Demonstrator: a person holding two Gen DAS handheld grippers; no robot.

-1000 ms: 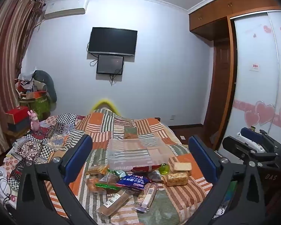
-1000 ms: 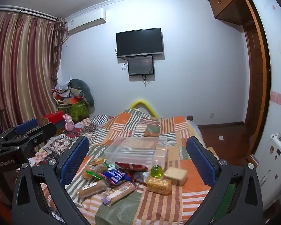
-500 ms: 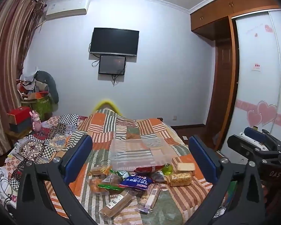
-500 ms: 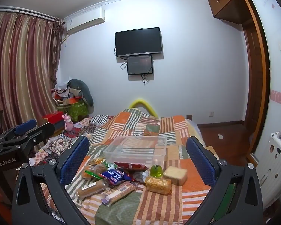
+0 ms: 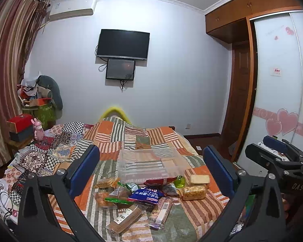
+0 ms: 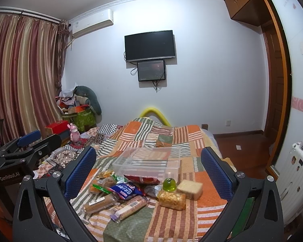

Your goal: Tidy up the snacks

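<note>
**Above the bed, both grippers wide and empty**

On the patchwork quilt [image 6: 171, 217] a heap of packaged snacks [image 6: 129, 191] lies just in front of a clear plastic bin [image 6: 149, 161]. The left gripper [image 5: 151, 169] and right gripper [image 6: 148, 168] hover above it, jaws spread wide, holding nothing, apart from every packet.

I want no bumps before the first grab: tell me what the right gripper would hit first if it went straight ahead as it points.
Probably nothing at once: the open right gripper hangs above the bed. Its line leads toward the clear plastic box behind the snack pile, though depth is hard to judge.
</note>
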